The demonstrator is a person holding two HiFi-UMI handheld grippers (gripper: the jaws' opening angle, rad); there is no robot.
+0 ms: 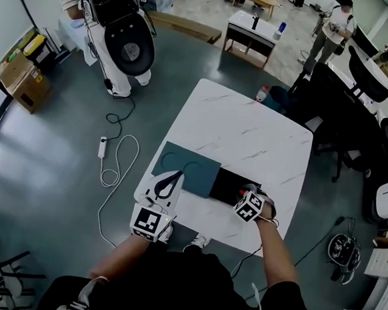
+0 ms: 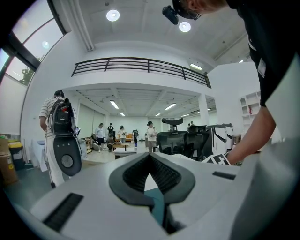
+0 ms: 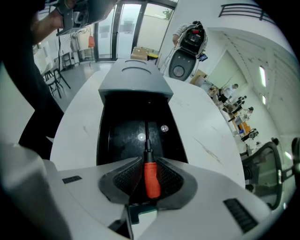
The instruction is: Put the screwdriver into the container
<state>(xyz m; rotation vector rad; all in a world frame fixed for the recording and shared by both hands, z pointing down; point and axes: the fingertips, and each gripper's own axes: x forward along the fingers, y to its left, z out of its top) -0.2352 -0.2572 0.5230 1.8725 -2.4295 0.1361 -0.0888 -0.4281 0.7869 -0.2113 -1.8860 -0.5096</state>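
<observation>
While my right gripper (image 3: 149,161) has its jaws clamped on the screwdriver (image 3: 152,180), I see a red-orange handle seated between them. A thin black shaft runs straight ahead over the glossy black container (image 3: 117,136); whether the tip touches its floor I cannot tell. The container's walls stand to either side of the jaws with bare white worktop (image 3: 197,122) open beyond both, and my left gripper (image 2: 150,157) has its jaws closed on nothing, the teal mat (image 1: 193,167) showing beneath them.
</observation>
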